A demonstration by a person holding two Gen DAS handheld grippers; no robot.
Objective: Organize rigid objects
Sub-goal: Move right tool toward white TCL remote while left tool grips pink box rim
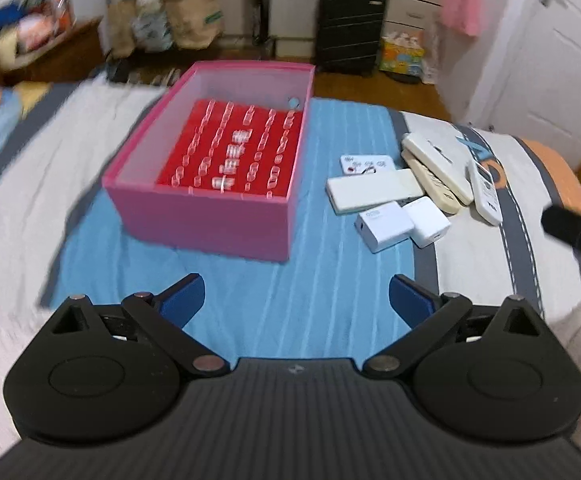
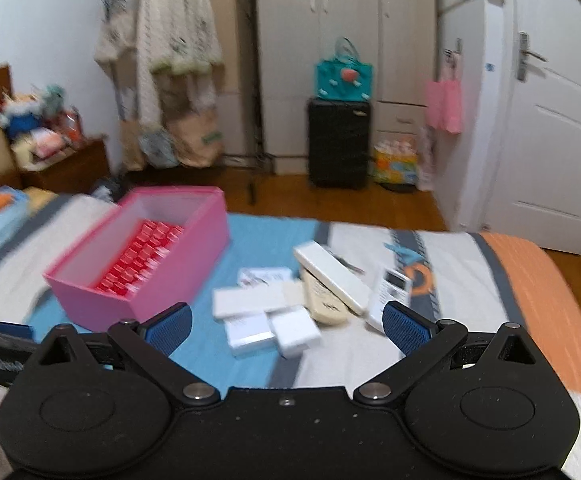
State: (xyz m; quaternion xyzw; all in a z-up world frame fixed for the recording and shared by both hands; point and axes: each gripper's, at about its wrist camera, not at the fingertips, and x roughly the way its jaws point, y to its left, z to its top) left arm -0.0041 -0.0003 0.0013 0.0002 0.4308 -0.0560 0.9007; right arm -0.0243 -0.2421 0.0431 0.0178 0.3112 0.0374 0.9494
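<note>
Both the left gripper (image 1: 297, 294) and the right gripper (image 2: 287, 324) are hovering with fingers wide and empty, probably because nothing is picked yet, while the white chargers (image 1: 402, 224) and remote controls (image 1: 438, 168) are lying just right of the pink box (image 1: 210, 216).

- Home bedroom
- bed (image 2: 430, 292) with striped bedding
- wardrobe (image 2: 346, 40), suitcase (image 2: 338, 144) on wood floor
- clothes (image 2: 162, 36) hanging on rack
- white door (image 2: 550, 140)
</note>
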